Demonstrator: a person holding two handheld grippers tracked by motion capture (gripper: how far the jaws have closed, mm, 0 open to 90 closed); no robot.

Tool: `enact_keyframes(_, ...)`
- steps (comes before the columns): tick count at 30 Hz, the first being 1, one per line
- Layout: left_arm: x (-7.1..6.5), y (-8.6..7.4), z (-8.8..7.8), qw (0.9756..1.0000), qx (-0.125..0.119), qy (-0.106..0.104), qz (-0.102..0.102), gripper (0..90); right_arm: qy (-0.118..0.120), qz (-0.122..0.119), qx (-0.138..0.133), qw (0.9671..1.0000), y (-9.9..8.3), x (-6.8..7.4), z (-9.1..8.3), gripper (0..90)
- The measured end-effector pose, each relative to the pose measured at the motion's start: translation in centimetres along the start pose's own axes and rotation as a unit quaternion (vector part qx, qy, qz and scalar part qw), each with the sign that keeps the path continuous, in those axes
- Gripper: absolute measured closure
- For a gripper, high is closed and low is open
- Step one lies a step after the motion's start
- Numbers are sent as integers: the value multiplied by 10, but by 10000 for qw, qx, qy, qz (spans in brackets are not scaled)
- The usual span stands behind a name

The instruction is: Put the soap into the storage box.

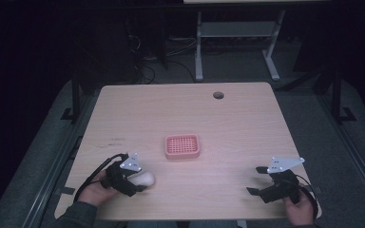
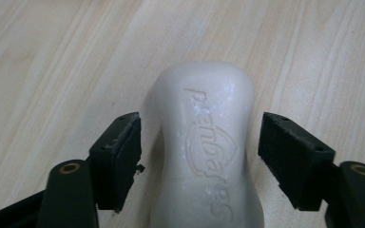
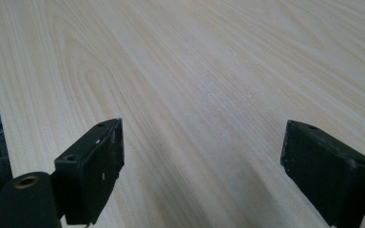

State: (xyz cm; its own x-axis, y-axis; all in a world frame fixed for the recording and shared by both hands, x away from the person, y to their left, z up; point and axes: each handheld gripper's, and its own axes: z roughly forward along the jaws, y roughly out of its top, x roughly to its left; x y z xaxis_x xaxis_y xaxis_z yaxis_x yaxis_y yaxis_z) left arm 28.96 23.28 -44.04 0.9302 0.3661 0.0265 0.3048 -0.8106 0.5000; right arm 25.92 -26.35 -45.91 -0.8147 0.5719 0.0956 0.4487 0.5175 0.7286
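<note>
A dim lab or test room set up for recording handling work.

A single pale wood-grain counter [image 1: 228, 114] with a round cable hole [image 1: 218, 95] stands alone on grey carpeted floor [image 1: 313, 114], and the room around it is dark. Behind it rise the white metal legs of another desk [image 1: 198, 47], with loose cables [image 1: 145, 61] lying tangled on the floor beneath. Dark stand legs [image 1: 335, 95] are planted on either side of the counter. The person seated at the near edge holds an instrumented gripper [image 1: 138, 183] with a trailing cable and a grey marker plate, which is research gear rather than household or shop equipment.
</note>
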Motion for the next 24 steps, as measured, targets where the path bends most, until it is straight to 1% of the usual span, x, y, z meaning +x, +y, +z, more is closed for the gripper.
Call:
enact_keyframes(6,0,-1,0,10000,21,-19,-12,397,4,-5,-7,10000,0,0,0,142)
enact_keyframes(7,0,-1,1,10000,45,-13,-1,397,6,-5,-2,10000,0,0,0,142)
enact_keyframes(8,-1,-1,2,10000,79,-9,6,424,8,-11,4,10000,0,0,0,141)
enact_keyframes(10,-1,-1,3,9999,144,-4,36,436,7,-14,0,10000,0,0,0,142)
enact_keyframes(12,-1,-2,4,9998,189,-31,19,462,5,-6,-9,10000,0,0,0,142)
enact_keyframes(17,-1,-1,5,9998,196,-22,15,471,7,-13,3,10000,0,0,0,142)
enact_keyframes(18,-1,-2,5,9998,178,-41,-44,473,11,-10,4,10000,1,0,0,142)
enact_keyframes(19,-1,-2,5,9998,179,-46,-49,475,11,-6,8,10000,0,0,0,141)
enact_keyframes(21,-1,-1,5,9998,202,-25,-16,477,8,-8,4,10000,0,0,0,142)
enact_keyframes(24,-1,-1,5,9998,206,-19,-20,481,7,-4,3,10000,0,0,0,141)
